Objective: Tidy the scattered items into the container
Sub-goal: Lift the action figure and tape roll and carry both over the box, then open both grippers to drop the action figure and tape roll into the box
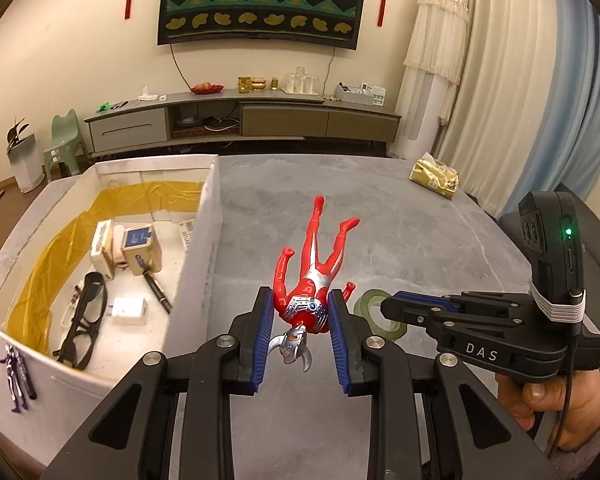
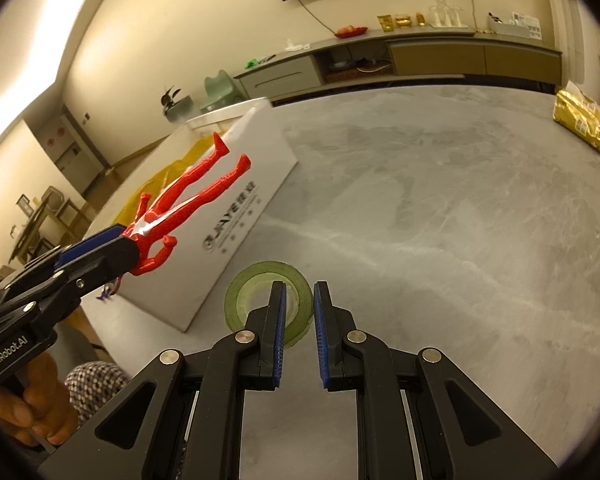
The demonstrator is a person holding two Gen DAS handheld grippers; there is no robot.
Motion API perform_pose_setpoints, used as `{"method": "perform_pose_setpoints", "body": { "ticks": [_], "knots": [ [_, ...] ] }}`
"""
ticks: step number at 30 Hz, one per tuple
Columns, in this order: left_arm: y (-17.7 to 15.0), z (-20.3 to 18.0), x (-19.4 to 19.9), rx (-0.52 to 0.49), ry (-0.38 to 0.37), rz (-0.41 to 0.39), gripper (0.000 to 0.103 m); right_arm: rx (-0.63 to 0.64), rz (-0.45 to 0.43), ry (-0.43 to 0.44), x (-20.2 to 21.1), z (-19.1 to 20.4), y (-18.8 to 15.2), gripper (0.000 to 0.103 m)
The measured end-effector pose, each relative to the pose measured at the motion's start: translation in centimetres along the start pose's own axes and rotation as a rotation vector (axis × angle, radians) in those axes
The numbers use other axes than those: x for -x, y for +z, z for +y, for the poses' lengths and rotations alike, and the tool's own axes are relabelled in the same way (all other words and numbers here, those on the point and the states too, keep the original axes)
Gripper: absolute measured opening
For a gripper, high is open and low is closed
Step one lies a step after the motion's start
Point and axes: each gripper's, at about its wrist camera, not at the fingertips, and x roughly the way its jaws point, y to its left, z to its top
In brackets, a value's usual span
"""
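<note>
Two grippers in frame. Left wrist view: left gripper (image 1: 300, 314) clamped on red figure (image 1: 314, 272) at the torso, lifted off the table (image 1: 420, 232), just right of the box (image 1: 204, 248). Glasses (image 1: 84, 320) and pen (image 1: 158, 292) inside. Right wrist view: right gripper (image 2: 299, 320) empty, jaws apart, straddling the tape roll's (image 2: 256, 280) near rim.

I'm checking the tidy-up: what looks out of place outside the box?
A small purple figure lies beside the white box, outside its near wall. A green tape roll and gold packet sit loose on the table.
</note>
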Motion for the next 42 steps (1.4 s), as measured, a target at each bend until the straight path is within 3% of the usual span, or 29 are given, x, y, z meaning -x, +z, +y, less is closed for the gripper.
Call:
{"method": "perform_pose_setpoints", "body": {
  "ticks": [14,27,42],
  "knots": [
    [0.2,6.5,5.0,0.082,0.039,-0.085,0.028,0.145,-0.031,0.05,2.2,8.0,2.5,0.014],
    [2.2,13.0,6.2,0.131,0.097,-0.142,0.028,0.252,-0.028,0.051,0.3,12.5,6.9,0.014],
    [2.1,16.8,2.0,0.147,0.124,-0.039,0.028,0.345,0.028,0.025,-7.5,15.4,13.1,0.014]
  ]
}}
